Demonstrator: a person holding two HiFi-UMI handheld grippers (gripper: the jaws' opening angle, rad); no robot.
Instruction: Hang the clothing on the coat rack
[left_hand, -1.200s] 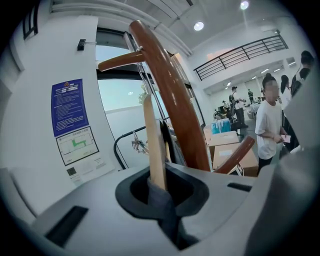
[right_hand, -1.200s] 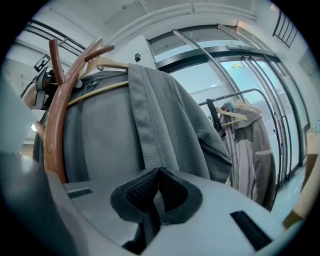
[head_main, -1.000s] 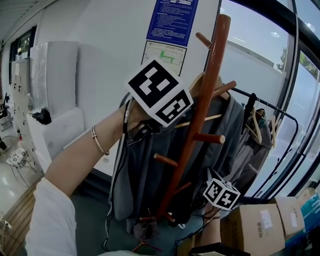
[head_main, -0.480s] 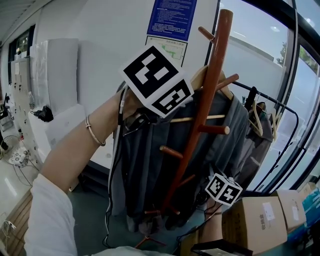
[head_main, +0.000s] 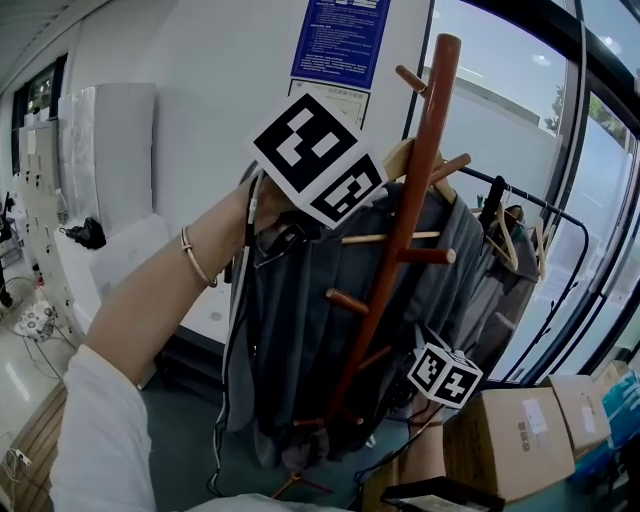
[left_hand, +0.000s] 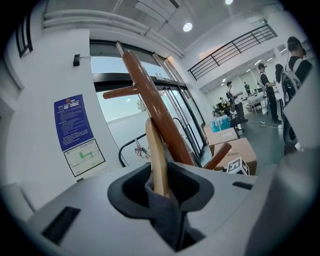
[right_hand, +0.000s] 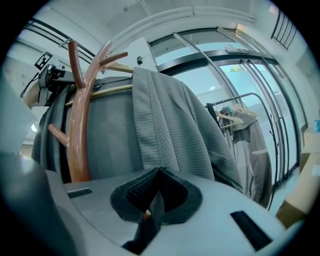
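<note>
A reddish-brown wooden coat rack (head_main: 405, 215) with angled pegs stands in front of me. A grey garment (head_main: 300, 330) on a pale wooden hanger (head_main: 400, 160) hangs against its pole near the top pegs. My left gripper (left_hand: 162, 192) is up at the hanger's shoulder. Its jaws are opening, and the hanger arm (left_hand: 156, 155) and a fold of grey cloth stand loosely in the gap. Low down by the garment's hem, my right gripper (right_hand: 152, 205) is shut on a dark strip of the fabric. Its marker cube (head_main: 445, 375) shows beside the pole's lower part.
A black clothes rail (head_main: 520, 235) with more hangers and a grey garment stands behind the rack at the right, before tall windows. Cardboard boxes (head_main: 510, 445) sit on the floor at the lower right. A blue poster (head_main: 335, 40) hangs on the white wall. People stand far off (left_hand: 270, 85).
The left gripper and hanger have shifted slightly up and in toward the pole's top pegs. The garment hangs a little straighter. The right gripper has stayed by the hem.
</note>
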